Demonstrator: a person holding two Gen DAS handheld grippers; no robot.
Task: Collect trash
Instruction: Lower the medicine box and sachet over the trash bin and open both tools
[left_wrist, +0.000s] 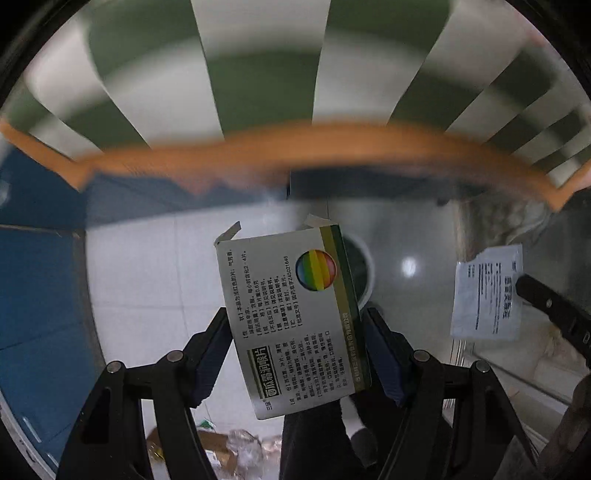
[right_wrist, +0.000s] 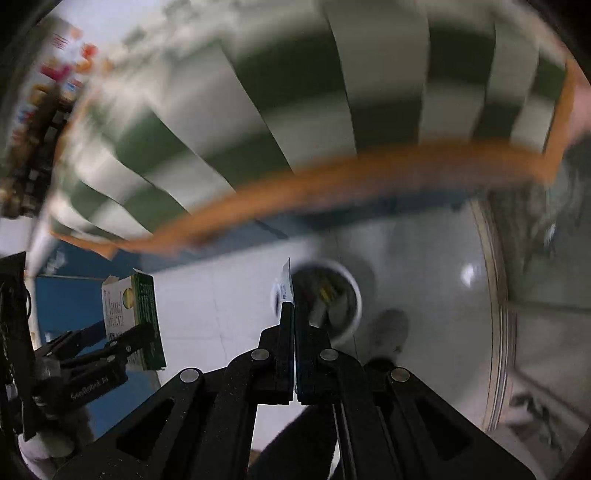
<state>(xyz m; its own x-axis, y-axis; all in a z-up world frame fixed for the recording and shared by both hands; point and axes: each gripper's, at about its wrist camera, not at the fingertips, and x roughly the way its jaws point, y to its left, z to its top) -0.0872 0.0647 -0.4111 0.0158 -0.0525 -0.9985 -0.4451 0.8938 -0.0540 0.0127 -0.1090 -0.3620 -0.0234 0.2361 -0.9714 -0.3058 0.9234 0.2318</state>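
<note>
My left gripper (left_wrist: 295, 350) is shut on a white and green medicine box (left_wrist: 291, 317) with a rainbow circle, held upright by its two side faces. Straight below it on the tiled floor, partly hidden by the box, stands a white round bin (left_wrist: 364, 273). In the right wrist view my right gripper (right_wrist: 294, 314) is shut on a thin white sachet (right_wrist: 286, 284), seen edge-on just left of the bin (right_wrist: 332, 299), which holds some trash. The sachet (left_wrist: 487, 291) also shows flat at the right of the left wrist view. The box (right_wrist: 133, 314) and left gripper (right_wrist: 125, 332) hang at the left.
A table with a green and white striped cloth (left_wrist: 258, 74) and an orange edge (right_wrist: 332, 173) lies beyond the bin. A blue cabinet (left_wrist: 37, 295) stands on the left. Crumpled wrappers and cardboard (left_wrist: 221, 450) lie on the floor. A person's dark trouser leg (left_wrist: 314, 443) is below.
</note>
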